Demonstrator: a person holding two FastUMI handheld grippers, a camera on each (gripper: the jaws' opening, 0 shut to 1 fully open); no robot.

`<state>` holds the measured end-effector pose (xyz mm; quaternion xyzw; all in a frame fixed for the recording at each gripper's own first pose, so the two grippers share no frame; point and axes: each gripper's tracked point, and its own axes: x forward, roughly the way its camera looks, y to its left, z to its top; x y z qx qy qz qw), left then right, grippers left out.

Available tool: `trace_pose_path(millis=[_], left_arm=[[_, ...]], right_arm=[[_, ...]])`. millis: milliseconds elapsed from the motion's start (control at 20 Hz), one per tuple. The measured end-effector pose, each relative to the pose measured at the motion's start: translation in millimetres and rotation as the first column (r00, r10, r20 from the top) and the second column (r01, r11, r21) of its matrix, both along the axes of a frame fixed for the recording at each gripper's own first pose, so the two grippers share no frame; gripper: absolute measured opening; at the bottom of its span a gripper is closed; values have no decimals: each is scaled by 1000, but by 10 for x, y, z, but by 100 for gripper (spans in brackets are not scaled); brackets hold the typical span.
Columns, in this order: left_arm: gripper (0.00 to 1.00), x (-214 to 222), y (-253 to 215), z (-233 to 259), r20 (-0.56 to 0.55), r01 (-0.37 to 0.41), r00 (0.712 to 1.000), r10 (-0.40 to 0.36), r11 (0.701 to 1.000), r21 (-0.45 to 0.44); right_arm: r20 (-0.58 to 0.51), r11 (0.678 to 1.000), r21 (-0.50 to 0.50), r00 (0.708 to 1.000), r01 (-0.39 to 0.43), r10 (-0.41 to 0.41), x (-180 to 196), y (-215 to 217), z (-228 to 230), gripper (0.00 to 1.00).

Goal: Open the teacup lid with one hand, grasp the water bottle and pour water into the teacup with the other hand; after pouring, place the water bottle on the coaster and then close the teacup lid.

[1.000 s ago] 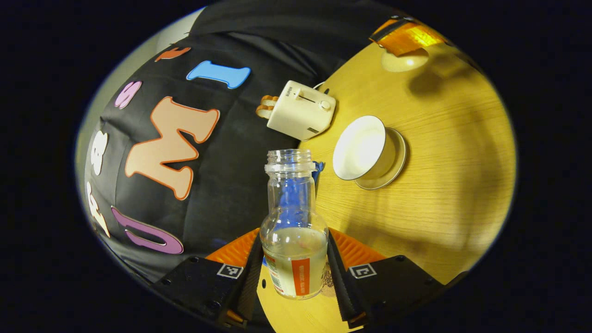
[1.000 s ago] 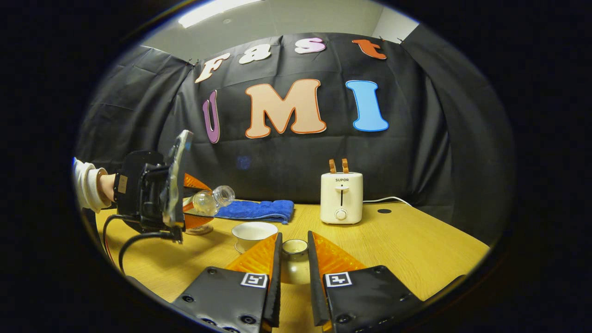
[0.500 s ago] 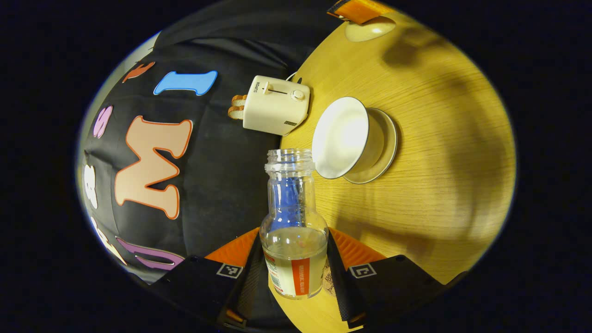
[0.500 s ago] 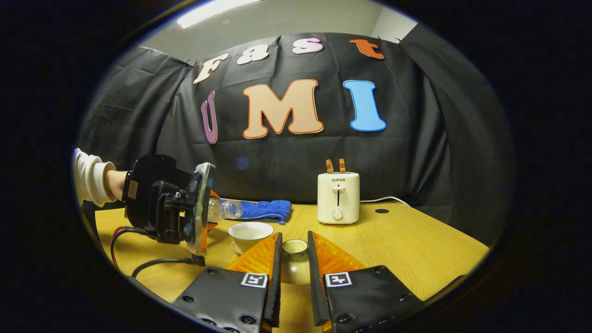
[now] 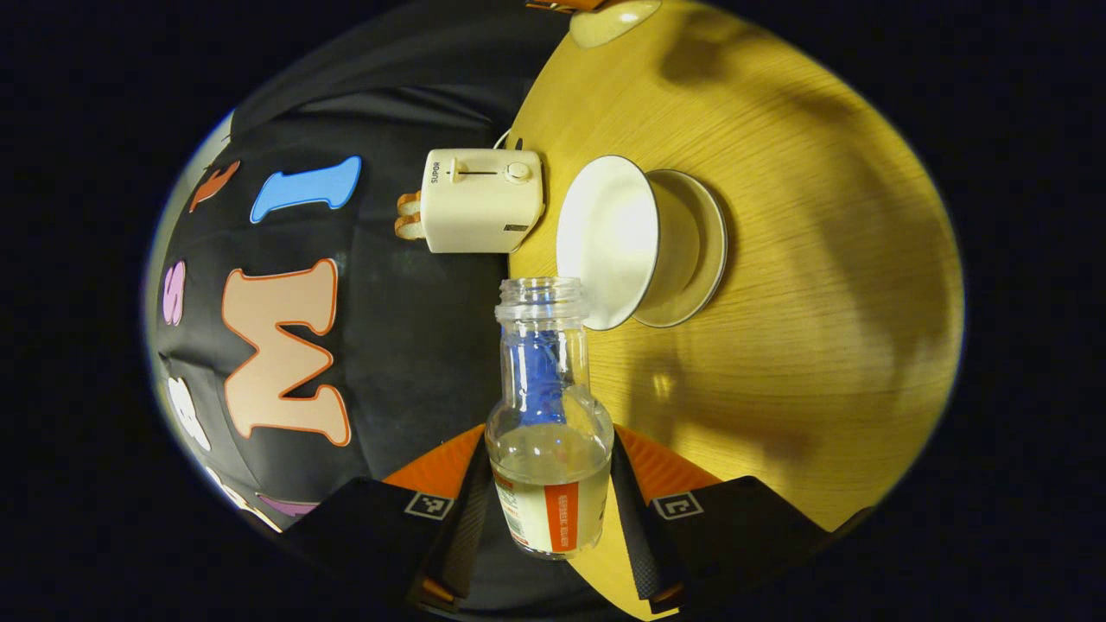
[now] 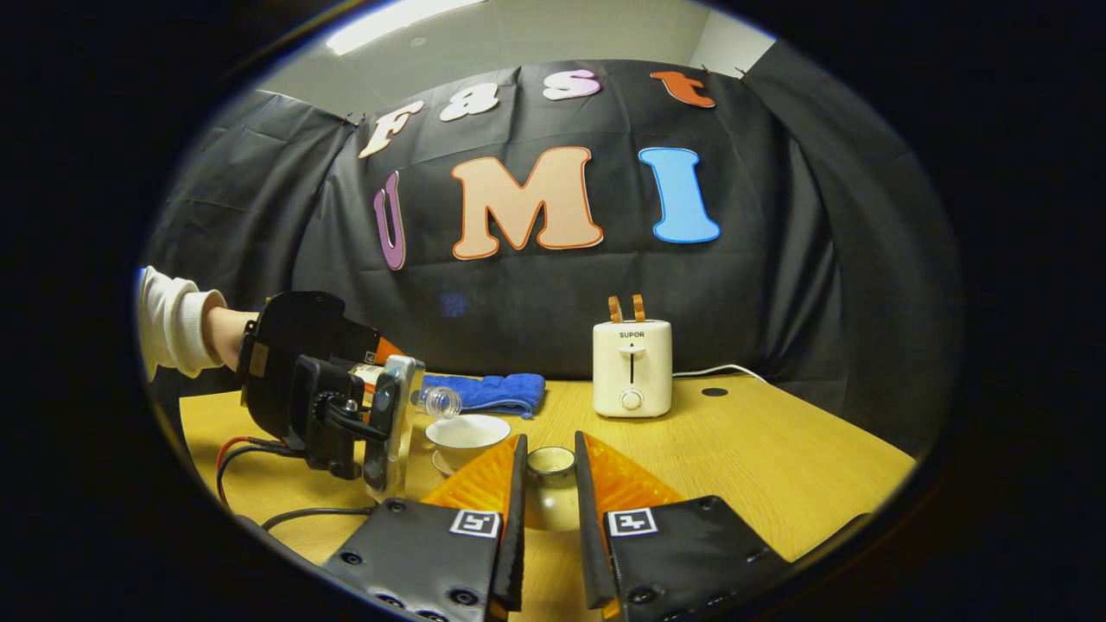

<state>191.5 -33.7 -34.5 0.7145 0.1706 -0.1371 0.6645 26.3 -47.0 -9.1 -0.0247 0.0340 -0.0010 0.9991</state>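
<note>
Both left fingers [image 5: 635,510] pinch the water bottle [image 5: 549,449], lying sideways, mouth toward teacup [image 5: 609,242].

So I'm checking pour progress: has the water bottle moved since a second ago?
Yes. In the right gripper view the water bottle has dropped and shifted right toward the teacup, judged against the fixed toaster.
</note>
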Motion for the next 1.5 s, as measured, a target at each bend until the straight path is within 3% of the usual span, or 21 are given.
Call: trace_pose_path(millis=[700, 1500], left_arm=[[68, 13, 0, 125, 15, 36, 999, -40, 981, 189], [68, 75, -46, 314, 41, 60, 996, -76, 952, 299]], right_arm=[[5, 1000, -8, 1000, -4, 4, -3, 12, 7, 31], [10, 1000, -12, 1000, 1, -1, -5, 10, 13, 30]])
